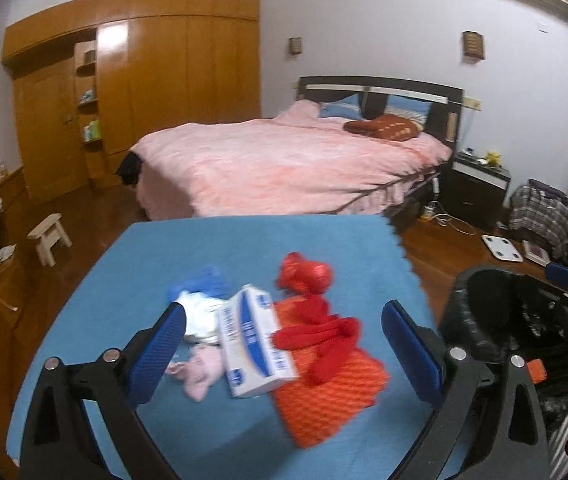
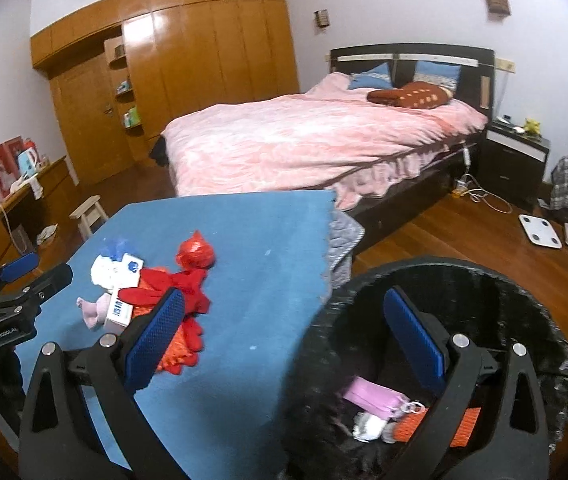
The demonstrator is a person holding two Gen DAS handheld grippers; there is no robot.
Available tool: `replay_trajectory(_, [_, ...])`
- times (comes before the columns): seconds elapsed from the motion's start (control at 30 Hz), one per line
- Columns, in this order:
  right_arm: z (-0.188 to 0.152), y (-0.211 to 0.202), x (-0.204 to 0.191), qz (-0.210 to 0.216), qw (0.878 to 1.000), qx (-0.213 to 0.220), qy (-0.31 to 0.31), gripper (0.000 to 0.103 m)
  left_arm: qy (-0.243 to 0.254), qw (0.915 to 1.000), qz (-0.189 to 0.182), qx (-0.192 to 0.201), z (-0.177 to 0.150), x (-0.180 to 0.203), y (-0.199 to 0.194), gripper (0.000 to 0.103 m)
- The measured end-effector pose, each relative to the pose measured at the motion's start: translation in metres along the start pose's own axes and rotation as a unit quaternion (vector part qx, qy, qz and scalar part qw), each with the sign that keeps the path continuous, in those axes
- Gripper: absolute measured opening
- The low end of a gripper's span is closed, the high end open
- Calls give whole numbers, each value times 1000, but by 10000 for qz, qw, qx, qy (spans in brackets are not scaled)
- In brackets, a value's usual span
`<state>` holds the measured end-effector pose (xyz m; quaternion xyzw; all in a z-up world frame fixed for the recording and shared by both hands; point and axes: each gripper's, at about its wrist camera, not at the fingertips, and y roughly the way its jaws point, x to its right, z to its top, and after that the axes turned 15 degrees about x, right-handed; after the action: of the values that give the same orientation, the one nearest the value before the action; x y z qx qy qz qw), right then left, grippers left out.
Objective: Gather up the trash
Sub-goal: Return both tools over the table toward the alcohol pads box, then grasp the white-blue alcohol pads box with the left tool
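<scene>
A heap of trash lies on the blue-covered table (image 1: 343, 248): a white-and-blue carton (image 1: 254, 344), a red net bag (image 1: 303, 276), orange foam mesh (image 1: 331, 396), a red strip (image 1: 323, 336), white crumpled paper (image 1: 200, 316) and a pink scrap (image 1: 204, 372). My left gripper (image 1: 287, 344) hovers open over the heap, the carton showing between its fingers without touching them. My right gripper (image 2: 285, 340) is open and empty, one finger above the black-lined bin (image 2: 423, 280) beside the table. Inside the bin lie a pink packet (image 2: 371, 396) and orange mesh (image 2: 455, 428).
A bed with a pink cover (image 1: 284, 160) stands behind the table. A small wooden stool (image 1: 50, 236) is on the floor at left, near a desk (image 2: 24, 196). A white scale (image 2: 539, 230) and a nightstand (image 2: 515, 160) are at right.
</scene>
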<state>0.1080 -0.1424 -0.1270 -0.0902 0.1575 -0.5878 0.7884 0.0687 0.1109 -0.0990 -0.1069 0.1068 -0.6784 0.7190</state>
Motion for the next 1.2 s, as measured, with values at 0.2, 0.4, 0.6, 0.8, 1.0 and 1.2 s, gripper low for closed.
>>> replay_trajectory(0.2, [-6,21,-24,203,9997,-98,-100,97,-31,9995,279,-128,-15,-25,8,96])
replay_trajectory(0.4, [-12,34,-37,267,9993,-209,-177,97,-83,9990,287,-347,-35,-31,23,95])
replay_trajectory(0.6, [-23,43,-37,260,9988,-351,-235,97,-144,9974,247,-657,-54,-29,43,86])
replay_trajectory(0.8, [-32,53,-38,287,9982,-453,-251,97,-312,9952,188,-905,-67,-35,62,71])
replay_trajectory(1.0, [-41,66,-45,347,9974,-557,-286,97,-424,9934,6,-1066,-75,-30,75,63])
replay_trajectory(1.2, [-45,74,-45,376,9970,-625,-268,97,-565,9915,-54,-1172,-80,-28,83,64])
